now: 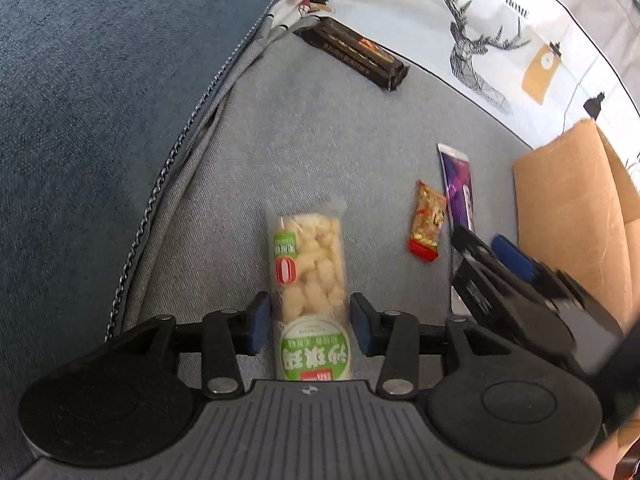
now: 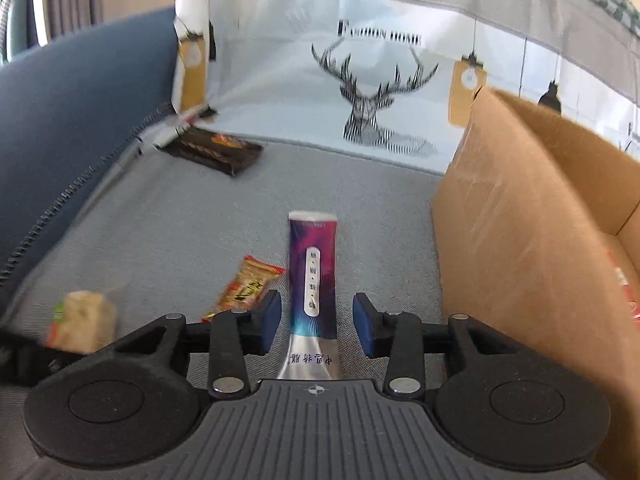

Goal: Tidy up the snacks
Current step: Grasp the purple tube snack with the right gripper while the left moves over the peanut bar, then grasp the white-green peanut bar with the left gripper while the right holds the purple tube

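While both fingers gape, rice-puff bar [image 1: 308, 276] between left gripper [image 1: 307, 322], purple sachet [image 2: 314, 280] between right gripper [image 2: 316, 322].

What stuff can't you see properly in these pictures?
- Inside the cardboard box: the right wrist view shows only a red scrap behind its wall; the left wrist view cuts it off at the edge.
- Near end of the rice snack bar: hidden under the left gripper body.
- Purple packet: its small print is blurred, and the right gripper hides its near end.
- Dark chocolate bar: label too small to read.
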`<state>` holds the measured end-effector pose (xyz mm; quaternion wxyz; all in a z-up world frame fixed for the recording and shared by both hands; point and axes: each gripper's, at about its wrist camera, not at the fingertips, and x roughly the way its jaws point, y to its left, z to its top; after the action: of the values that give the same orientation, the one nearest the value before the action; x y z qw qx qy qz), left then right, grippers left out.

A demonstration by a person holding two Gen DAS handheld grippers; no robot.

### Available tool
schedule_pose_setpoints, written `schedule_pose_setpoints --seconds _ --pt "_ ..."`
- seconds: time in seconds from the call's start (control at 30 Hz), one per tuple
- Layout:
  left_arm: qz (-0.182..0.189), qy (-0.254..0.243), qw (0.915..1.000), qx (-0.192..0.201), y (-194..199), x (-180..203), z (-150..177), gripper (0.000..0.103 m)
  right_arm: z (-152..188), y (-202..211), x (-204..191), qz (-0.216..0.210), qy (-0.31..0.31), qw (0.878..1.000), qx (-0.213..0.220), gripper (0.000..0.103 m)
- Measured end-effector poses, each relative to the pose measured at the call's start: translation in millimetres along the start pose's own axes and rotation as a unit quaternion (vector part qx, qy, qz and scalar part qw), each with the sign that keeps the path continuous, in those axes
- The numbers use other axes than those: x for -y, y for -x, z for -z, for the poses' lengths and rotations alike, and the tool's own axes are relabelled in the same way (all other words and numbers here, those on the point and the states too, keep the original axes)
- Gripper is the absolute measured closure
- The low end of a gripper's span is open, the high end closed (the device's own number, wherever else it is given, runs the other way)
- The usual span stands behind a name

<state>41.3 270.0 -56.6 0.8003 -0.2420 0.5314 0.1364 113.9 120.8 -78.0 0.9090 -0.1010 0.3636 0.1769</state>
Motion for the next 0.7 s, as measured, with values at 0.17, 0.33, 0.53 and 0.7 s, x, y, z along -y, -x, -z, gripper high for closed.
schedule_pose_setpoints --seconds 0.17,0.33,0.53,0.7 --pt "-0.005 -0.016 0.9999 -0.002 1 4 5 0.043 1 -14 1 -0.015 -0.013 1.0 -0.016 0.077" --pt "-0.003 -0.009 0.9999 -0.005 3 1 11 0.043 1 11 -1 -0.02 0.003 1.0 0.021 0.088" --pt "-0.006 -0.024 0.9997 -0.008 3 4 15 0.043 15 56 -2 -0.042 0.036 0.998 0.029 0.088" --pt "-0.009 -0.031 0.9993 -0.018 -1 4 17 0.05 57 89 -9 -0.052 0.057 0.997 0.003 0.087"
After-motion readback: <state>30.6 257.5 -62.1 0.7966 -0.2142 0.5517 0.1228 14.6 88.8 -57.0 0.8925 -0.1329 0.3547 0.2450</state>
